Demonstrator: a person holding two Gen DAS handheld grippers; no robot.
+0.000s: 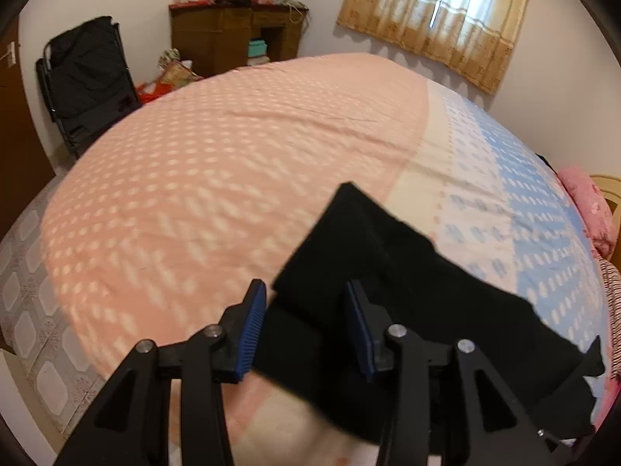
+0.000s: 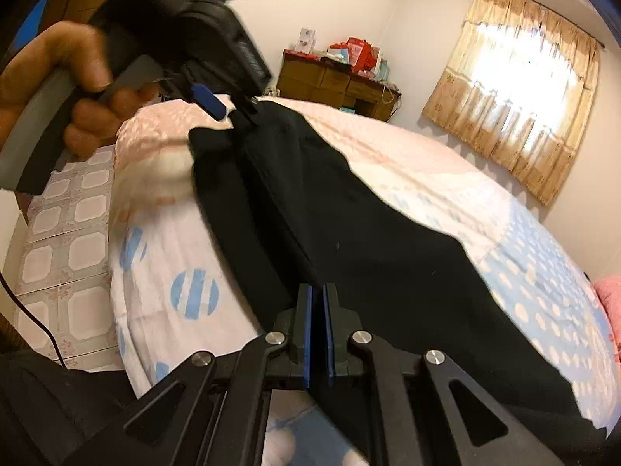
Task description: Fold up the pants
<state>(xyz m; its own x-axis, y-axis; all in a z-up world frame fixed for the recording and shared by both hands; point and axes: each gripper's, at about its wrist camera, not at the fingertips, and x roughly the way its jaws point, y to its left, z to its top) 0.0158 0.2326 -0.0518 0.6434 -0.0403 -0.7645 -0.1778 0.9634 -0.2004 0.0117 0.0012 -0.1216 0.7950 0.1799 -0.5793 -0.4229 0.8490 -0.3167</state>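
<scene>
Black pants (image 2: pixel 349 233) lie lengthwise on the bed and also show in the left wrist view (image 1: pixel 388 272). My right gripper (image 2: pixel 317 299) is shut on the near end of the pants, the blue pads pressed on the cloth. My left gripper (image 1: pixel 306 291) is open, its jaws wide apart just above the far end of the pants, holding nothing. In the right wrist view the left gripper (image 2: pixel 233 114) hovers at the pants' far end, held by a hand (image 2: pixel 58 89).
The bed cover is pink (image 1: pixel 213 174) and blue-dotted (image 2: pixel 543 291). A tiled floor (image 2: pixel 62 252) runs along the bed's left side. A wooden desk (image 1: pixel 233 31), a black folding chair (image 1: pixel 85 77) and a curtained window (image 2: pixel 516 116) stand at the far walls. A pink pillow (image 1: pixel 590 209) lies at right.
</scene>
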